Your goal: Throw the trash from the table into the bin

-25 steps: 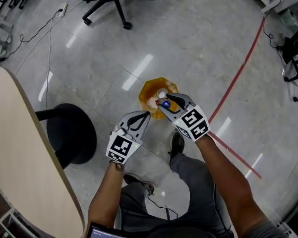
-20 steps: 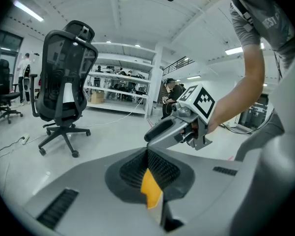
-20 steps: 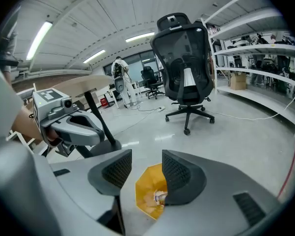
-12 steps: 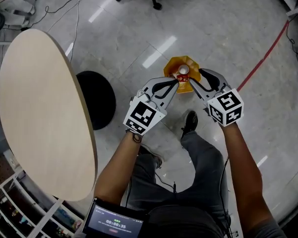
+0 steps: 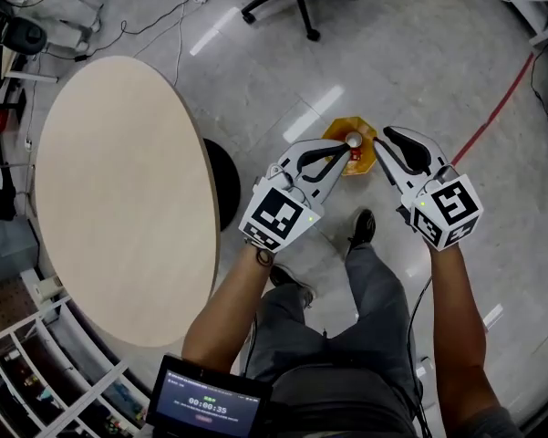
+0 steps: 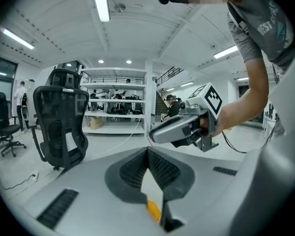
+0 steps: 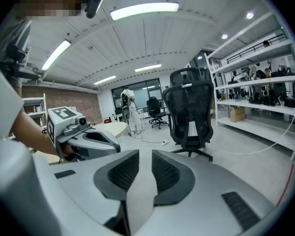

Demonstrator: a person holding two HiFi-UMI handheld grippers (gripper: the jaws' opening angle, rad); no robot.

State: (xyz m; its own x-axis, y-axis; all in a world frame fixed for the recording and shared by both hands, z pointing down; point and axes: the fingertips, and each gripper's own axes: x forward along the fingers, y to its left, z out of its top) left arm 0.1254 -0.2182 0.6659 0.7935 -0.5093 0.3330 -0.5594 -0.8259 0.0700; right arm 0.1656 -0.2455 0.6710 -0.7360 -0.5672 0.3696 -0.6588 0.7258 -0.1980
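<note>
The person wears a grey short-sleeved T-shirt [image 6: 265, 23] with pale lettering on the sleeve; grey trousers [image 5: 346, 336]; dark shoes [image 5: 362, 229]; a dark band [image 5: 260, 256] circles the left wrist; a thin black cable [image 5: 418, 308] hangs beside the right forearm; a dark-framed screen [image 5: 205, 400] sits at the waist.

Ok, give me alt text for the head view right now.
Looking steeply down, a person holds the left gripper and right gripper side by side over a yellow bin on the floor, with trash in it. The right one's empty jaws have just been closing. A round table sits at left.
</note>
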